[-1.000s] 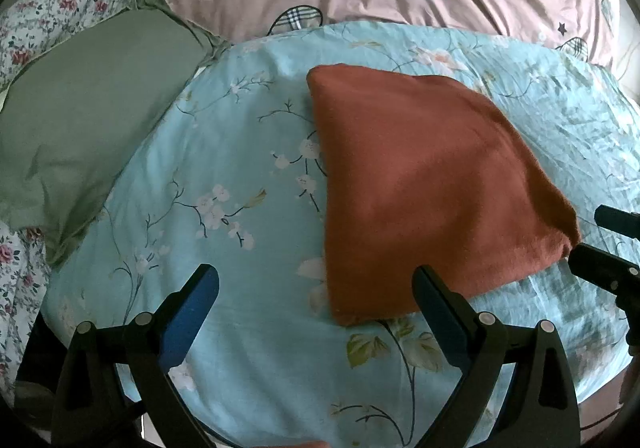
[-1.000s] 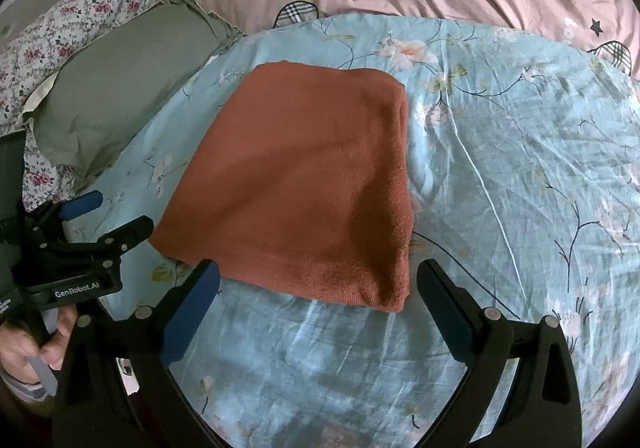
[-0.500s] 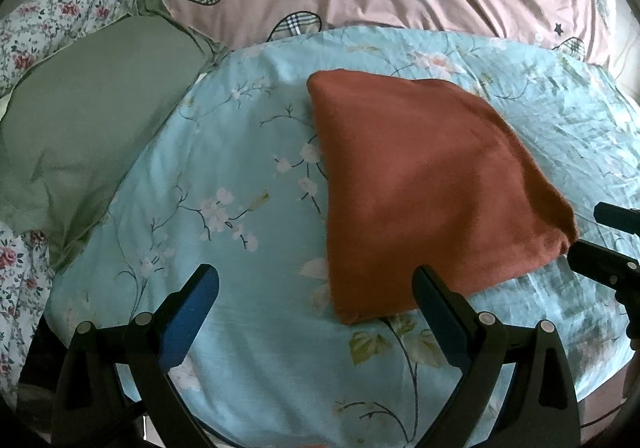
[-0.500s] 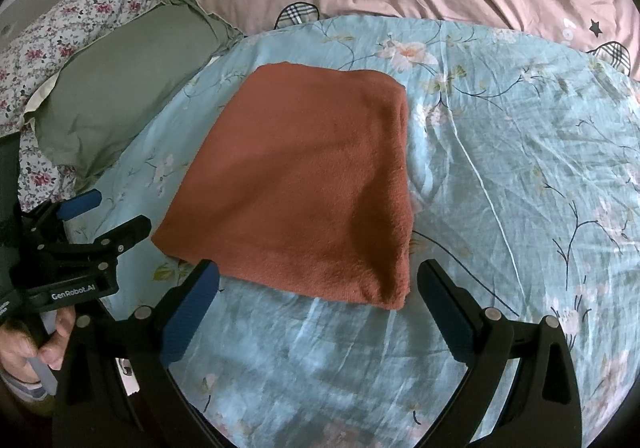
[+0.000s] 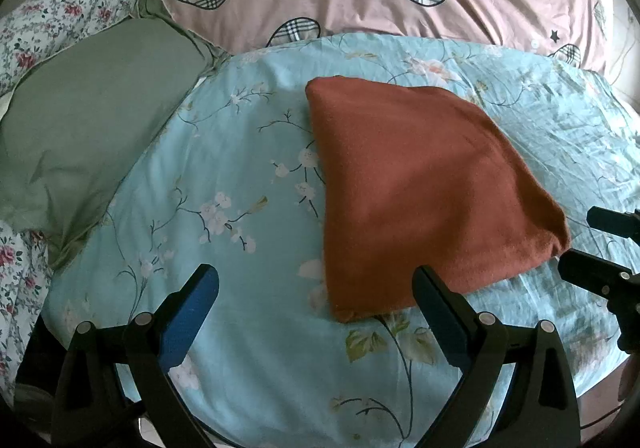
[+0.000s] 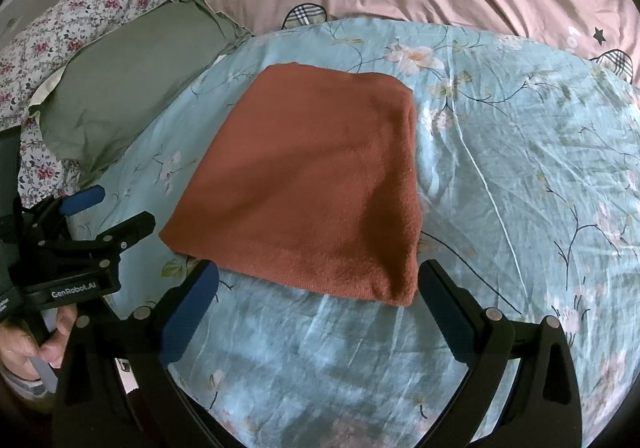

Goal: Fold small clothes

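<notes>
Rust-red folded cloth (image 5: pixel 424 191) lies flat on the blue floral sheet (image 5: pixel 240 175) — ahead of both jaw pairs, untouched. Left gripper (image 5: pixel 316 312) jaws wide apart, cloth's near corner just beyond its right jaw. Right gripper (image 6: pixel 318 306) jaws wide apart too — cloth's near edge between them.

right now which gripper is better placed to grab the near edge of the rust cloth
Right, probably. The right gripper is open with the rust cloth's near edge between its fingers; the left gripper faces mostly bare sheet.
</notes>
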